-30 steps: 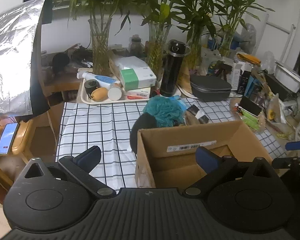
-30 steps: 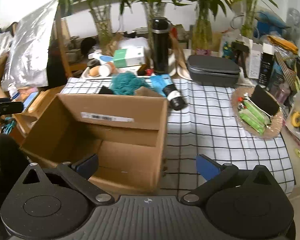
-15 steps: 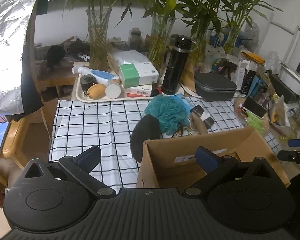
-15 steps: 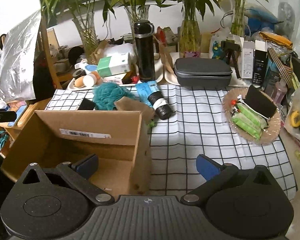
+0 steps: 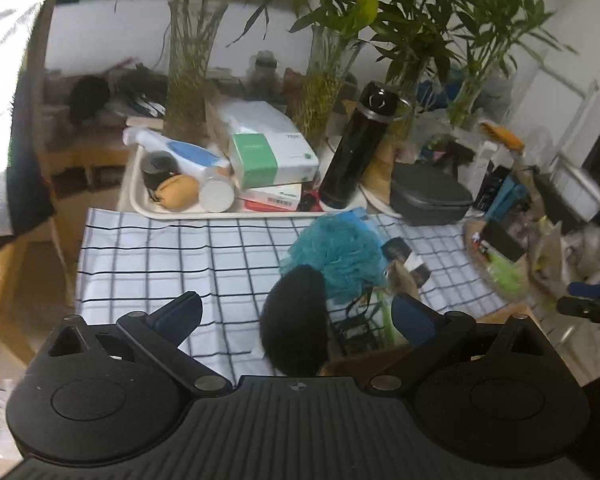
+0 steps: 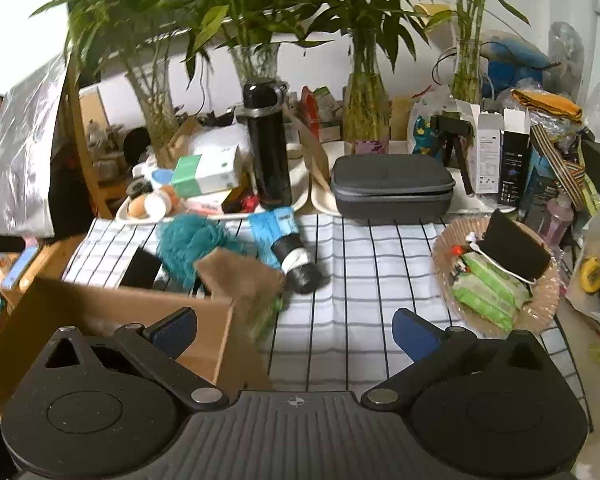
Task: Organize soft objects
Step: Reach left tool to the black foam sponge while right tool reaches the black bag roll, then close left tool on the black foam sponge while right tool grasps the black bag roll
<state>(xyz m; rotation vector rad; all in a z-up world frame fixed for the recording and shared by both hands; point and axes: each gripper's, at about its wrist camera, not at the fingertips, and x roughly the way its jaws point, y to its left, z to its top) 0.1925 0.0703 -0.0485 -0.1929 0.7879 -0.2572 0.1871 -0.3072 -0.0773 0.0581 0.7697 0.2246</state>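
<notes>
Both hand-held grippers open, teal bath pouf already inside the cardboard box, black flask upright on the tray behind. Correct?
Not quite. The teal bath pouf is not in the cardboard box; it lies on the checked cloth just beyond the box, as the right wrist view shows. The rest holds: left hand-held gripper and right hand-held gripper are open and empty, and the black flask stands upright on the tray behind.

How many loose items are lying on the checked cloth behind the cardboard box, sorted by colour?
Teal: 1, the mesh bath puff.
Black: 1, the round fuzzy pad.
Blue with a black cap: 1, the tube.
Total: 3; smaller bits beside the box are too blurred to count.
</notes>
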